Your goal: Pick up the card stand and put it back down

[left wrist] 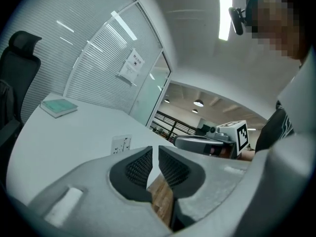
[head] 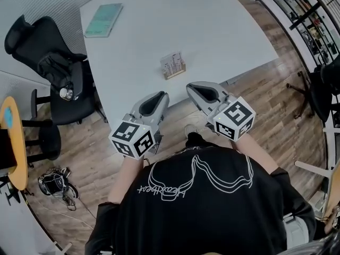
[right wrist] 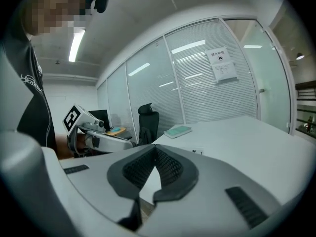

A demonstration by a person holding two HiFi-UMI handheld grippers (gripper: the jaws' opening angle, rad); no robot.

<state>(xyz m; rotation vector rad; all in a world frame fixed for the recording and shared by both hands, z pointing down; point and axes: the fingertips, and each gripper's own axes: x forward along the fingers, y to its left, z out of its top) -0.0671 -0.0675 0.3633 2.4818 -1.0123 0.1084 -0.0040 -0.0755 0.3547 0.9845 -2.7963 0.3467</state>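
The head view shows the card stand [head: 173,65] on the surface [head: 223,31], apart from both tongs. Their own views show the left tongs [left wrist: 155,150] slightly parted and the right tongs [right wrist: 155,149] clenched on nothing.

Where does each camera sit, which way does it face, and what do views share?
Head view: on the head, looking steeply down at table, card stand, left gripper, right gripper, black shirt.
Left gripper view: on that gripper, facing across the table; right gripper, shirt show.
Right gripper view: on that gripper, facing the chair; left gripper, shirt show.
Shared: card stand and teal book in all.
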